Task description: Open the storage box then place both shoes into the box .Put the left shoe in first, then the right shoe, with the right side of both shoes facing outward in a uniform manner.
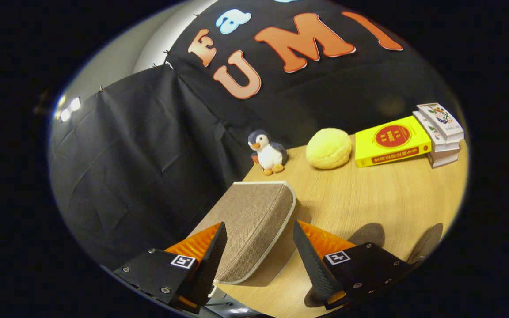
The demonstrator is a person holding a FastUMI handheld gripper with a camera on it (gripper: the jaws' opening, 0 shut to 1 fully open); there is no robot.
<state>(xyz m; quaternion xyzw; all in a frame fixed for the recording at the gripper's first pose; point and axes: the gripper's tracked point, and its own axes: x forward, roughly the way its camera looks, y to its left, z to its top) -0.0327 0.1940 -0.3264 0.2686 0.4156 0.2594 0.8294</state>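
On the wooden table (369, 194) there is one storage box (252, 229), covered in beige woven fabric with a pale trim along its edges. It stands near the left edge of the table, and its near end lies between the two fingers (212, 260) of the gripper (259, 247). The box is closed, so what is inside cannot be seen. The gripper is spread wide: its fingers stand apart on either side of the box's near end, and I cannot tell if either one touches the fabric. At the far left corner of the table stands one small plush penguin (267, 152), upright, just beyond the far end of the box. To the right of it, along the far edge, lies one round yellow bun-shaped toy (328, 148). Beside that one yellow book (391, 141) with a red circle on the cover leans against a small stack of white books (441, 132) near the far right corner; the stack seems to hold three or four, but the count is not certain.
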